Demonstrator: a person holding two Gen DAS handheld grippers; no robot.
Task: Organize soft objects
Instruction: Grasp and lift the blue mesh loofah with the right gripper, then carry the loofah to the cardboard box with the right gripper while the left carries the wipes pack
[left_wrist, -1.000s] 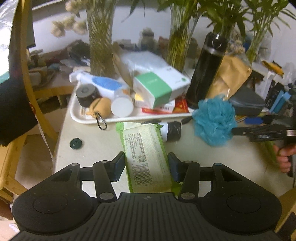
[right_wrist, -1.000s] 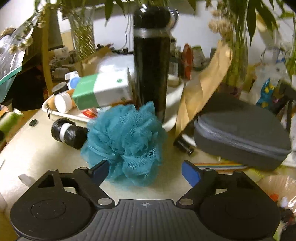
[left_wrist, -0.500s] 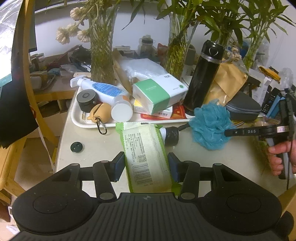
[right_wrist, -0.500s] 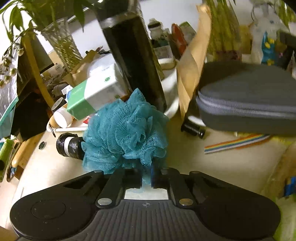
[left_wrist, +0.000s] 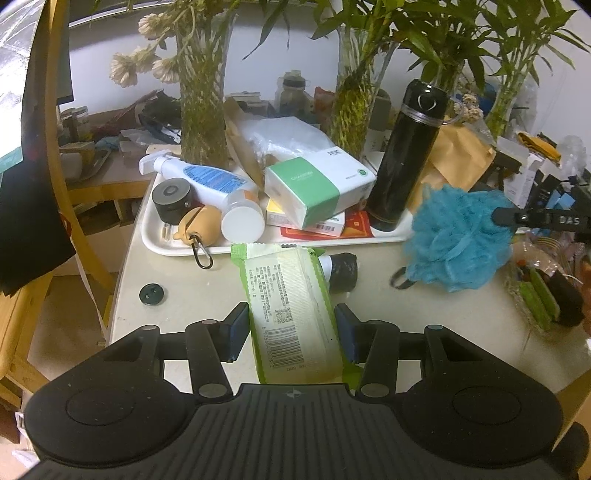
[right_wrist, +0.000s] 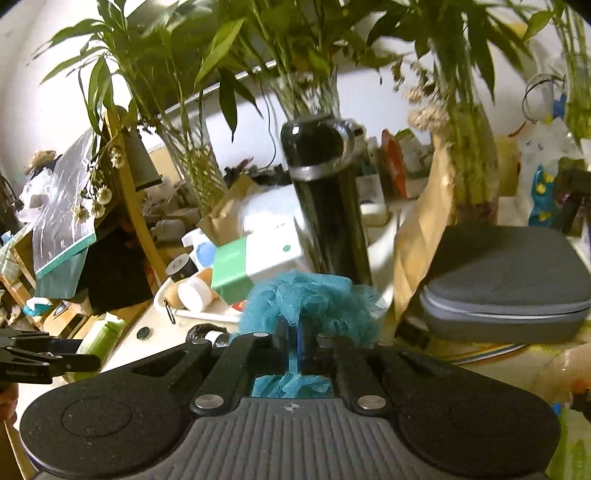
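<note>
The right gripper (right_wrist: 295, 343) has its jaws pressed together, pinching the blue puff (right_wrist: 314, 299). The puff sits right at its tips and bulges out ahead of them. It looks very light and squishy, all loose net, so a pinch deep in its middle should hold best; a grip on the edge could slip off.

The left gripper (left_wrist: 291, 332) has its jaws part way apart, one on each side of the green pack (left_wrist: 291, 310). The pack lies between them on the table (left_wrist: 424, 321), reaching out ahead. I cannot tell if the pads press on it. It looks soft and a bit slippery, so the middle of its long sides is the best place to squeeze.

Ahead of the left gripper is a white tray (left_wrist: 155, 236). It holds a green and white box (left_wrist: 317, 188), a black flask (left_wrist: 402, 162), a spray bottle (left_wrist: 207, 177) and small jars.
</note>
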